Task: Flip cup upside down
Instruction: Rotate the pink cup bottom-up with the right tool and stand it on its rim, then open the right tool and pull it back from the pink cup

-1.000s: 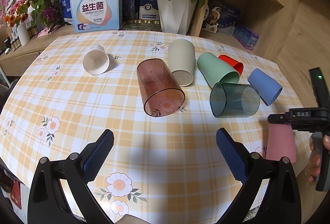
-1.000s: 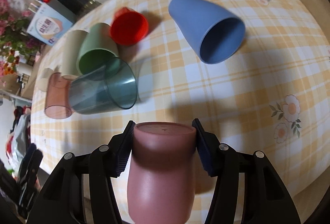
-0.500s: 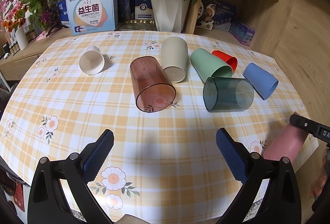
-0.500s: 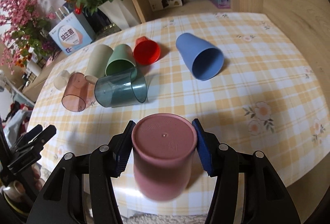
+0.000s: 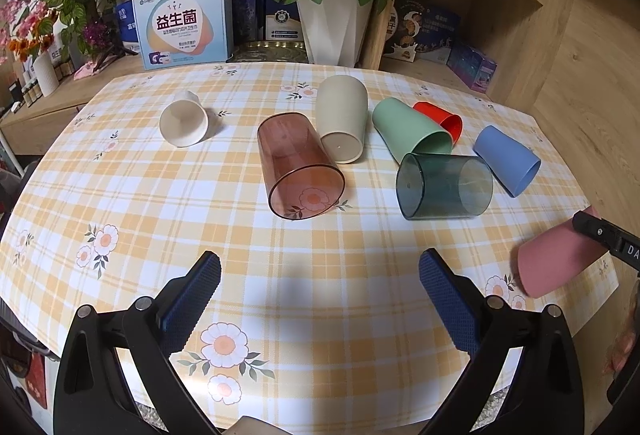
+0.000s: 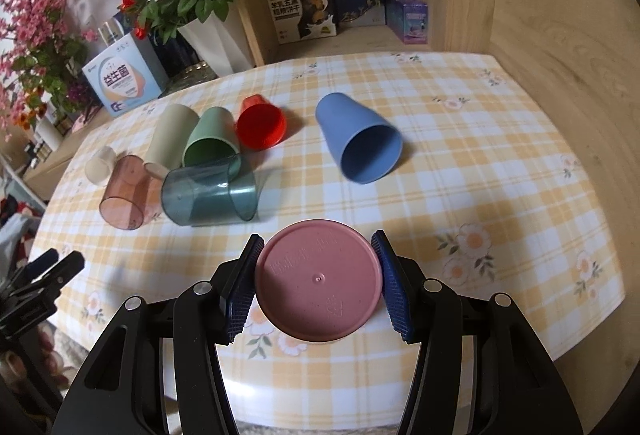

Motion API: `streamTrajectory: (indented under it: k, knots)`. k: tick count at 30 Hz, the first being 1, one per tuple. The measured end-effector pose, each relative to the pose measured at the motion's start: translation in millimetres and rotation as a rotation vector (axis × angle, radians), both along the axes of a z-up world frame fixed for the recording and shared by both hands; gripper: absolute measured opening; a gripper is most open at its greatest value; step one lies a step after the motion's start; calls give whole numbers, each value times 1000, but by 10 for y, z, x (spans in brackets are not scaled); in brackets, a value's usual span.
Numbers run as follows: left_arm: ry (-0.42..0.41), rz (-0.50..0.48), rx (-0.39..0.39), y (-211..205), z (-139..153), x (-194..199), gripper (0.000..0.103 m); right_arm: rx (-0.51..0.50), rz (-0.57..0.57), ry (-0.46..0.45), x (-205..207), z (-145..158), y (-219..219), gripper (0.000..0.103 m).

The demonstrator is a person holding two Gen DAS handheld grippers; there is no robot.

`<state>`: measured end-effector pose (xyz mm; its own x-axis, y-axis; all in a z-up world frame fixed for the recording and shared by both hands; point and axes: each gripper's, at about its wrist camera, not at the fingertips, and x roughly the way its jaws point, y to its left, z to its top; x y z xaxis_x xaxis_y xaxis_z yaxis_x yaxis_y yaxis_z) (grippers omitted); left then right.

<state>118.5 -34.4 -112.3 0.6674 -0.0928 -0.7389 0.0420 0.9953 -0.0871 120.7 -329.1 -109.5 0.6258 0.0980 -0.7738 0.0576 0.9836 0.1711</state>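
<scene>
My right gripper (image 6: 318, 289) is shut on a pink cup (image 6: 318, 281), its flat base turned toward the camera, above the near edge of the checked table (image 6: 500, 171). In the left wrist view the pink cup (image 5: 560, 261) hangs tilted at the table's right edge, held by the right gripper's fingers (image 5: 604, 237). My left gripper (image 5: 320, 289) is open and empty above the table's front.
Several cups lie on their sides: blue (image 6: 360, 141), red (image 6: 260, 125), green (image 6: 210, 139), beige (image 6: 172, 133), clear teal (image 6: 210, 195), clear pink (image 6: 126, 193), a small white one (image 5: 184, 121). A flower pot (image 5: 332, 31), boxes and wooden shelves stand behind the table.
The right gripper has tilted the pink cup so its base now faces the camera, and has drawn back toward the table's near edge. The left gripper has barely moved.
</scene>
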Motion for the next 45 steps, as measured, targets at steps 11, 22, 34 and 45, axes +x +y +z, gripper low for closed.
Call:
streamTrajectory:
  k: [11,22,34,45]
  knots:
    - [6,8,-6,32,-15,18,97,-88,-12,0,168,-43,-52,54]
    - [14,14,-7,66,-39,29,97,-126,-15,11,295,-119,-34,54]
    - [-31,9,16,82,168,-24,97,-135,-5,0,265,86,73,65]
    - [-186,-22,94,172,864,-308,97,-62,67,-183,-130,722,318,88]
